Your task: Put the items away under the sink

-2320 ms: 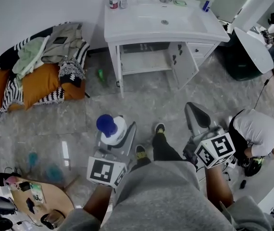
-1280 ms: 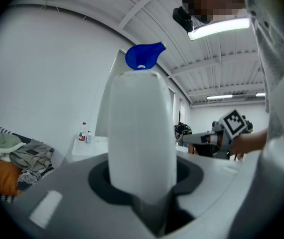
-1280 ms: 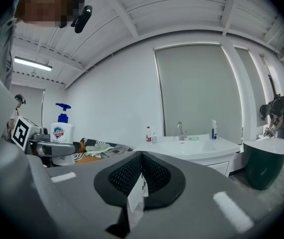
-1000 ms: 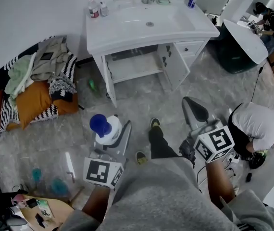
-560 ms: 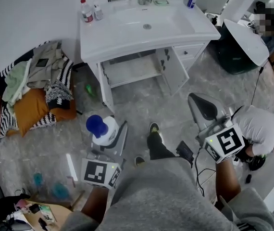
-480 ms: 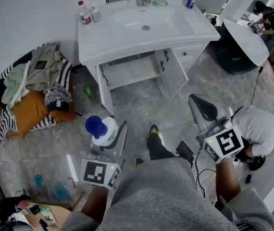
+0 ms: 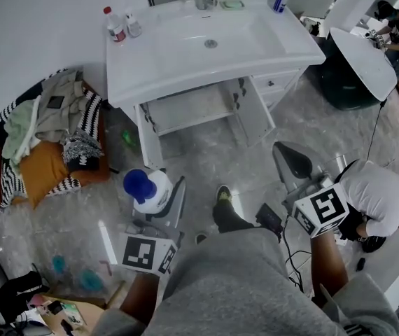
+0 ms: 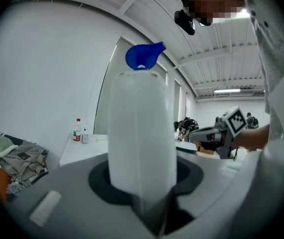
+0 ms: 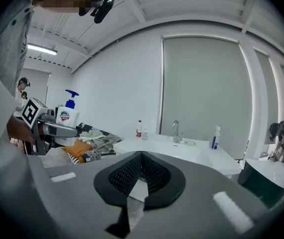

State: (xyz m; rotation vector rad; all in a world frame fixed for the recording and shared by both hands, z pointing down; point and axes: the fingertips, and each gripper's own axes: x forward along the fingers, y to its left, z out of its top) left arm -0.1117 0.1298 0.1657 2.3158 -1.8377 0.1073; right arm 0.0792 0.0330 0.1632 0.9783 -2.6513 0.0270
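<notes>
Holding the bottle (image 8: 142,133) upright in the left gripper (image 7: 162,199), probably against spilling, meant for the open cabinet (image 7: 192,108); with the right gripper (image 7: 289,161) closed and empty.

Mock bathroom in a hall; sink cabinet (image 7: 185,68); ceiling beams (image 9: 131,3).

No readable text, label on white pump bottle (image 9: 68,117) too small
</notes>
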